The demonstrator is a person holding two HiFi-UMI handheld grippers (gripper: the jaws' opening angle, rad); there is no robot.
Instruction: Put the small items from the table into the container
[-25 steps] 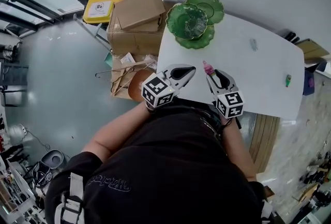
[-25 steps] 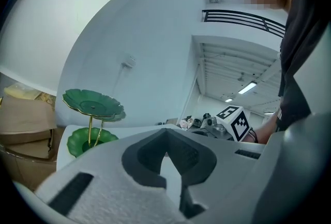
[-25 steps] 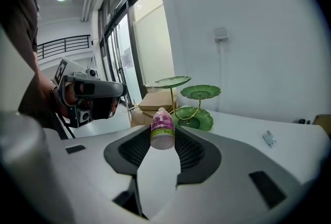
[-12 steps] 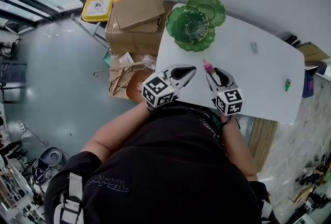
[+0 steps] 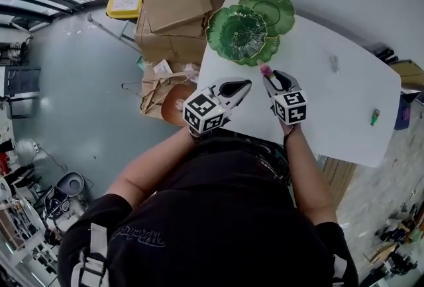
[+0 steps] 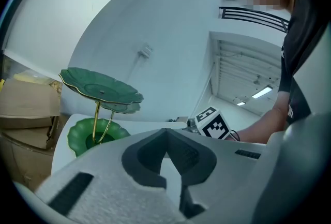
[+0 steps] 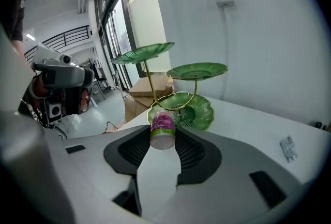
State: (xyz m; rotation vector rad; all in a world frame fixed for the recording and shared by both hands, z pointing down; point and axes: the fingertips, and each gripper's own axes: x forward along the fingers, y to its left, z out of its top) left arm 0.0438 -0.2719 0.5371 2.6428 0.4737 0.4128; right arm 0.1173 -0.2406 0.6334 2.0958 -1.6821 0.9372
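One small bottle (image 7: 163, 130), pink with a green band, was pinched at the tips of the right gripper (image 5: 271, 76), over the table (image 5: 318, 107) just beside the green stand (image 5: 242, 34). Its long axis ran along the jaws, white end toward the gripper and pink end toward the stand. That single stand carried three leaf-shaped dishes. Two more small items lay well apart on the table: a grey piece (image 5: 334, 64) and a green piece (image 5: 375, 117). The left gripper (image 5: 236, 88) hung alongside, its jaws closed and empty.

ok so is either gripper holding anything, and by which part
The right gripper holds a small pink-labelled bottle by its sides, between the pads; the left gripper holds nothing.
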